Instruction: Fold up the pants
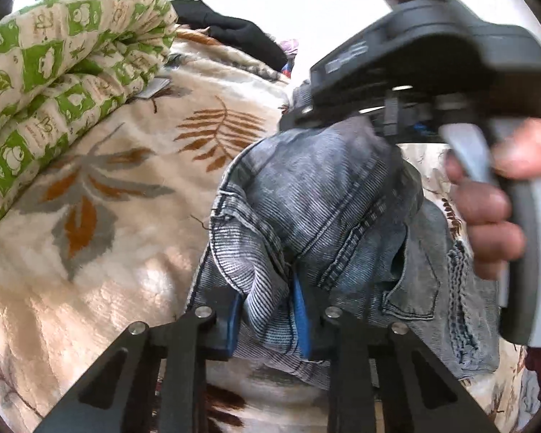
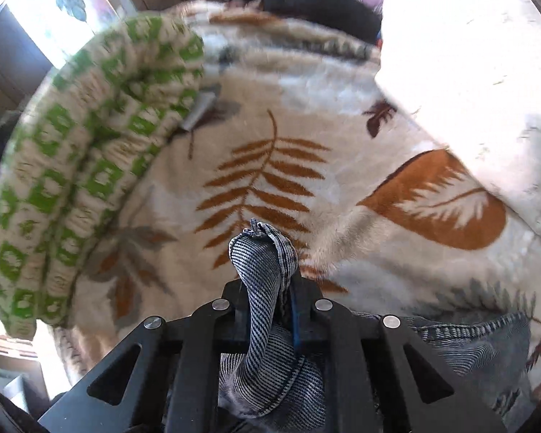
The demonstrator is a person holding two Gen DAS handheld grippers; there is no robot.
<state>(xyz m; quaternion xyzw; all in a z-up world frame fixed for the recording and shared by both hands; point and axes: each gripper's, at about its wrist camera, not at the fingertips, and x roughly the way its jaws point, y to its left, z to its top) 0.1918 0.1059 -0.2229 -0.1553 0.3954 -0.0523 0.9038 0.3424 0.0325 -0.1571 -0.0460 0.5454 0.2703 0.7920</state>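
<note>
The pants (image 1: 324,198) are faded blue jeans, bunched on a cream blanket with a leaf pattern. In the left wrist view my left gripper (image 1: 268,314) is shut on a raised fold of denim near the seams, with its blue pads (image 1: 234,324) pressing on both sides. Further back, a hand (image 1: 487,209) holds the handle of the right gripper, which reaches down onto the far part of the jeans. In the right wrist view my right gripper (image 2: 270,288) is shut on a thin pinched ridge of the pants (image 2: 259,259) that sticks up past its fingertips.
A rolled green-and-cream quilt (image 1: 54,72) lies along the left of the leaf blanket (image 1: 108,234). A black garment (image 1: 234,32) sits at the back. A white sheet or pillow (image 2: 469,72) covers the right, and a window (image 2: 54,29) is at the upper left.
</note>
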